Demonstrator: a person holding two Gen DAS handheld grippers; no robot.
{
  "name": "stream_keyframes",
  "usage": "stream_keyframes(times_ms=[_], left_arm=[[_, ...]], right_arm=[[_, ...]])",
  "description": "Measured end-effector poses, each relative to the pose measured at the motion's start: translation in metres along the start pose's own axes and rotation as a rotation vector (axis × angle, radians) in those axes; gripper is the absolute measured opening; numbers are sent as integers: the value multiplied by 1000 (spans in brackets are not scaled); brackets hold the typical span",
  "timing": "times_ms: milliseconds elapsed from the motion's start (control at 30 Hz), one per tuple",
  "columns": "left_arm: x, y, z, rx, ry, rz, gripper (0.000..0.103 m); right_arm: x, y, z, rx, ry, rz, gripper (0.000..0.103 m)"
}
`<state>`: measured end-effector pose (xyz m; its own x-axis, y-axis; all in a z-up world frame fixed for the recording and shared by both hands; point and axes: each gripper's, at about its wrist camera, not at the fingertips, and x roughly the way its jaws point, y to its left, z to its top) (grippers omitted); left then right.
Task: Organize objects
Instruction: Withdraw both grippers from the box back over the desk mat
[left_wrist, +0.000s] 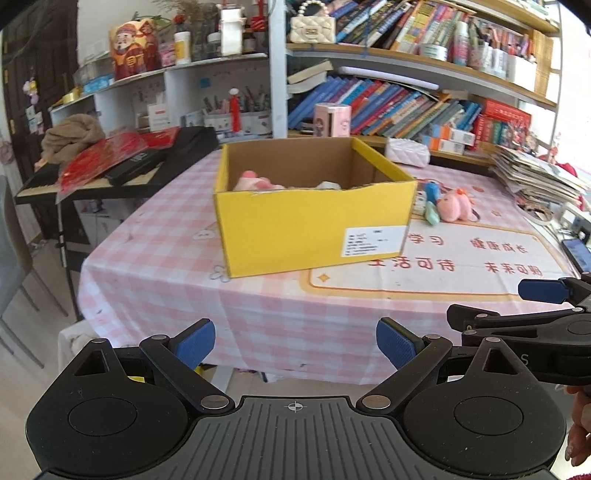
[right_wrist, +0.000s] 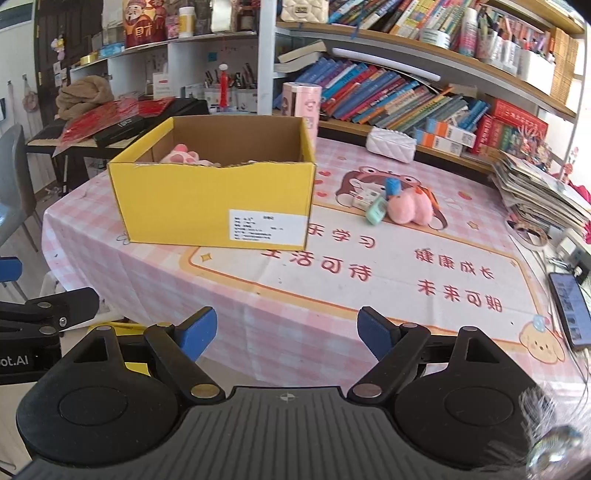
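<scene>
Left tool (left_wrist: 295, 343) spread wide, nothing between the blue pads, poised over the near edge of the worktop (left_wrist: 155, 258). Bare checked cloth ahead, open up to the yellow box (left_wrist: 314, 221), top open, pink plush (left_wrist: 255, 182) inside. White label (left_wrist: 373, 242) on the box's near face, print too small to read. Right tool (right_wrist: 286, 334) also spread wide and empty, over the near edge. Ahead and to its right, past broad clear cloth with large red Chinese characters (right_wrist: 321, 266), pink plush toy (right_wrist: 408, 208), teal item (right_wrist: 376, 210) and blue item (right_wrist: 392, 185) in a cluster. Phone (right_wrist: 570, 314) at the far right edge.
</scene>
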<state>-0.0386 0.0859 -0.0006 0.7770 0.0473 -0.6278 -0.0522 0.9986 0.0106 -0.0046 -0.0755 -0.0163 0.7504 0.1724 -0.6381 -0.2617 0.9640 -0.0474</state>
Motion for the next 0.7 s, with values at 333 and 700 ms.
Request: stream_keyframes(times_ms=[333,700], left_arm=[[4,-19,5,51,-13,-63,96],[14,-37,13,80,-11,-112,96]], right_arm=[[-8,-22,-6,57,-2,-67,83],[-10,-42,-9,86,4,-114,83]])
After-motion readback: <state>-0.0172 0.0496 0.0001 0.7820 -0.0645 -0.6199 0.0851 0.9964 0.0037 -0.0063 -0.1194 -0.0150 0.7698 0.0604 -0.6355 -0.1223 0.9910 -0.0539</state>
